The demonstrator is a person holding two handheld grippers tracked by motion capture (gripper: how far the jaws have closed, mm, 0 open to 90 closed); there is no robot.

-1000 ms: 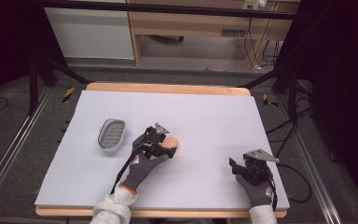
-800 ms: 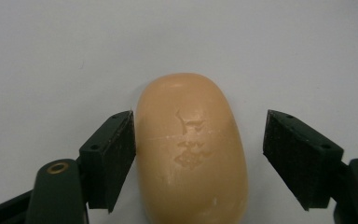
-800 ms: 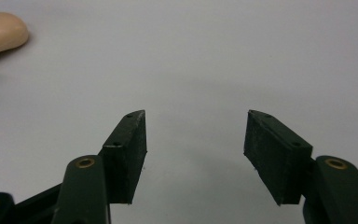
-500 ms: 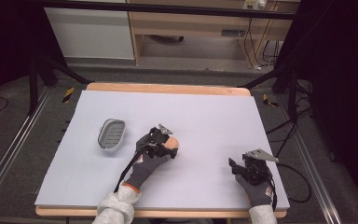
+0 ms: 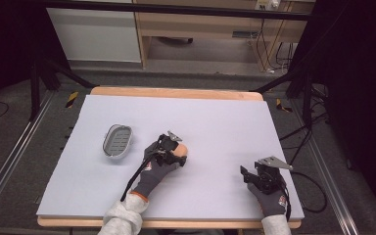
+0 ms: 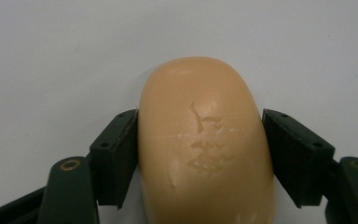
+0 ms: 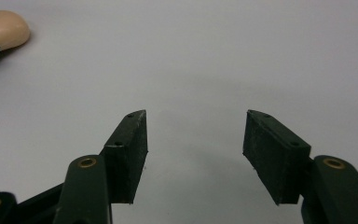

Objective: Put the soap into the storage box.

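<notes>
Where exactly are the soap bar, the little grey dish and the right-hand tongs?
soap bar (image 6: 205, 140): left gripper view, middle of its scuffed top face.
grey dish (image 5: 117, 139): high view, its slatted floor.
right tongs (image 7: 193, 140): right gripper view, the gap midway between the tips.

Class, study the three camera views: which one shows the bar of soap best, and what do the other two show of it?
The left gripper view: the soap is large and sharp there, surface marks clear, between the left gripper's fingers. The high view shows a small peach patch beside that gripper; the right gripper view catches one rounded end at its upper left.
</notes>
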